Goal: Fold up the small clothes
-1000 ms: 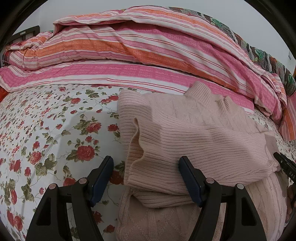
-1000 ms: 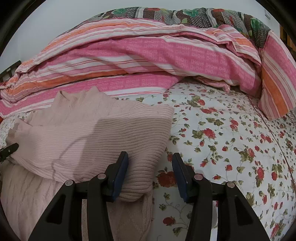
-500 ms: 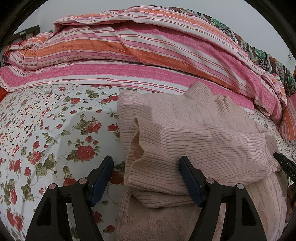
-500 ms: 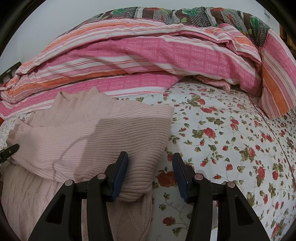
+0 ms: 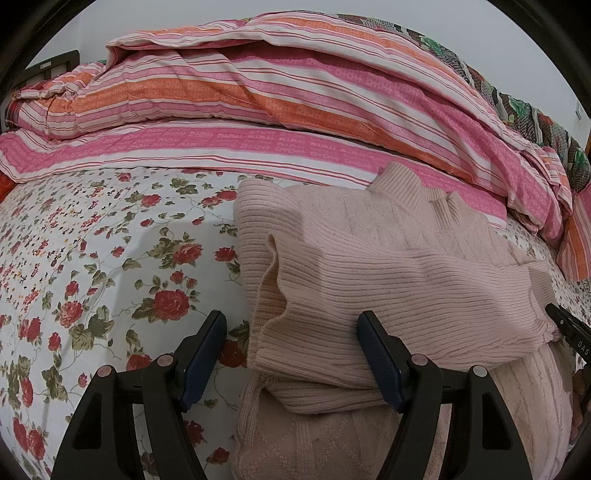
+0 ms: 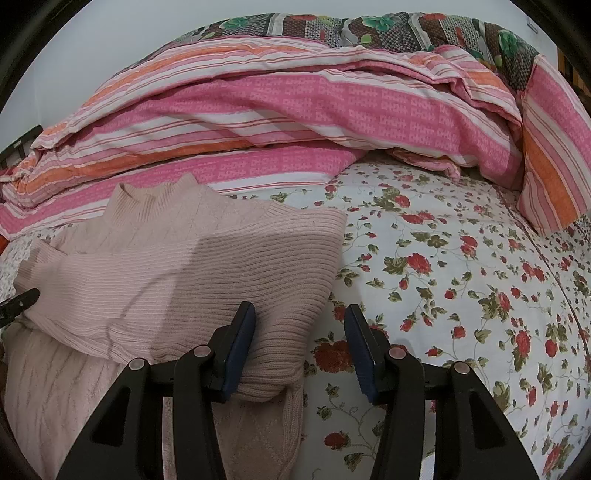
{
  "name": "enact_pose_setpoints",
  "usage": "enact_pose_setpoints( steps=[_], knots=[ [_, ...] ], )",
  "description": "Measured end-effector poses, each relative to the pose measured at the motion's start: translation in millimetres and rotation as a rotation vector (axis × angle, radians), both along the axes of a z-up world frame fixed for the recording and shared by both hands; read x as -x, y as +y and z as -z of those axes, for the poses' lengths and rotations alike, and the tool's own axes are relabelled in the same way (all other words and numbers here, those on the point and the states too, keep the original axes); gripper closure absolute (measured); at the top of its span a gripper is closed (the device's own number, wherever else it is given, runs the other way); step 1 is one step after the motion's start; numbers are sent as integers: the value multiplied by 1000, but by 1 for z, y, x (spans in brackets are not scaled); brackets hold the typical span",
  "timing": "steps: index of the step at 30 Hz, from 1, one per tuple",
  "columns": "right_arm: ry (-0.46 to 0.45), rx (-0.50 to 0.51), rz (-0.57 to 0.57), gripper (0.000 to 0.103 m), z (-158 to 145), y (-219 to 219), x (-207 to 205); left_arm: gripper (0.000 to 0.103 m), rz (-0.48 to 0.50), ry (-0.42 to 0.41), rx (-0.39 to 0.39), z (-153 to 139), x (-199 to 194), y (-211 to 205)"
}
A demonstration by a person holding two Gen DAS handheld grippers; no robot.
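- One pale pink knit sweater (image 5: pixel 388 280) lies on the bed, partly folded: a ribbed sleeve is laid across the body, and the high collar points toward the heaped bedding.
- Its lower body, cable-patterned, runs toward the bottom of both wrist views.
- A floral bedsheet (image 5: pixel 92 258), white with red roses and green leaves, covers the bed under the sweater.
- Behind the sweater a striped quilt (image 5: pixel 258 92) in pink, orange and white is bundled along the far side of the bed; a darker patterned blanket (image 6: pixel 332 26) with green flowers shows along its top edge.
- The left tool (image 5: pixel 291 354) has its jaws spread wide. The sleeve's cuff end lies between them; the inner finger rests on or just over the knit and the outer finger stands over the sheet. Neither pad presses the fabric.
- The right tool (image 6: pixel 299 343) has its jaws apart, less widely. The folded sleeve edge sits against its left finger and bulges into the gap, while the other finger stands clear over the sheet, so nothing is pinched.
- Each tool's tip shows at the edge of the other's view, beside the sweater.
- No bin, basket or drawer can be made out, so nothing is held in any container; the sweater rests directly on the sheet.
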State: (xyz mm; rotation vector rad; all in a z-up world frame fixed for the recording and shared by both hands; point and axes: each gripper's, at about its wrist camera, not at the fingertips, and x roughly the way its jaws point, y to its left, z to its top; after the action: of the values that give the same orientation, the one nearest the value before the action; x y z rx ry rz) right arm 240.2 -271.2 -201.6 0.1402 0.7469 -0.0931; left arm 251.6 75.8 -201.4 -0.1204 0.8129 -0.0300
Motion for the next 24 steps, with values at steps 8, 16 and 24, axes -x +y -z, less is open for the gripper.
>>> enact_pose_setpoints(
  steps=[8, 16, 24],
  knots=[
    [-1, -1, -1, 54, 0, 0, 0, 31, -2, -10, -2, 0, 0, 0],
    [-1, -1, -1, 53, 0, -1, 0, 31, -4, -18, -3, 1, 0, 0],
    [-2, -3, 1, 53, 0, -1, 0, 31, -4, -20, -3, 1, 0, 0]
  ],
)
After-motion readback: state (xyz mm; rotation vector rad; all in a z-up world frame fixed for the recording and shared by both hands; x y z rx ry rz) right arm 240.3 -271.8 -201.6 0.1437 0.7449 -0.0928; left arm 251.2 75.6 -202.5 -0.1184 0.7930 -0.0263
